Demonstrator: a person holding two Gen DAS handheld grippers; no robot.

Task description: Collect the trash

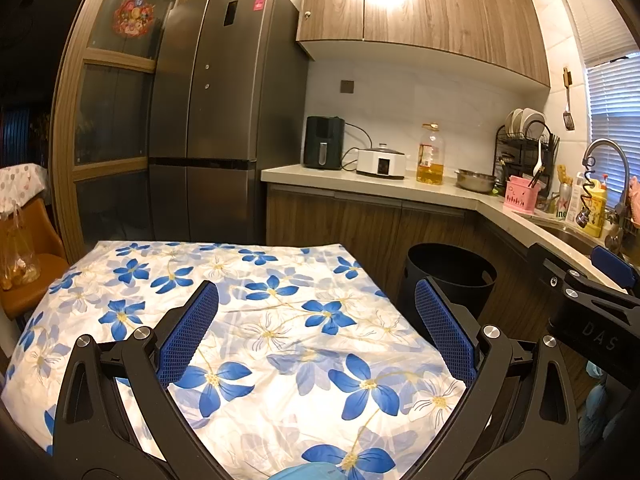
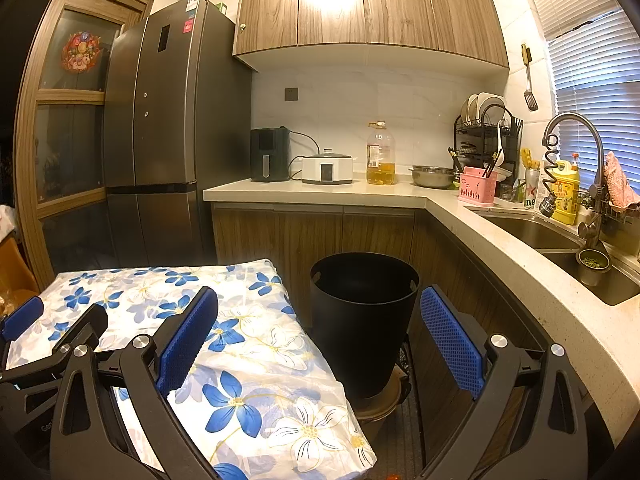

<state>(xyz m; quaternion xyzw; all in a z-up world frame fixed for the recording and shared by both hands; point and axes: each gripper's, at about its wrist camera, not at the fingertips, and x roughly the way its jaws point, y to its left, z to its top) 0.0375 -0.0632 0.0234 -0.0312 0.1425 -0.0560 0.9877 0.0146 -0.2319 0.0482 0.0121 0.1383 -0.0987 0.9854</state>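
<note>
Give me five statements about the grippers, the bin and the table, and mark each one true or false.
1. Both the left gripper and the right gripper are open and hold nothing. True.
2. The black bin stands on the floor beside the table, on the counter side. True.
3. The bin's lid is shut. False: no lid shows on it, and its top is open.
4. Crumpled trash lies on the flowered tablecloth. False: no trash shows on the part of the cloth in view.
5. The oil bottle stands in the sink. False: it stands on the counter, between the white cooker and the metal bowl.
</note>
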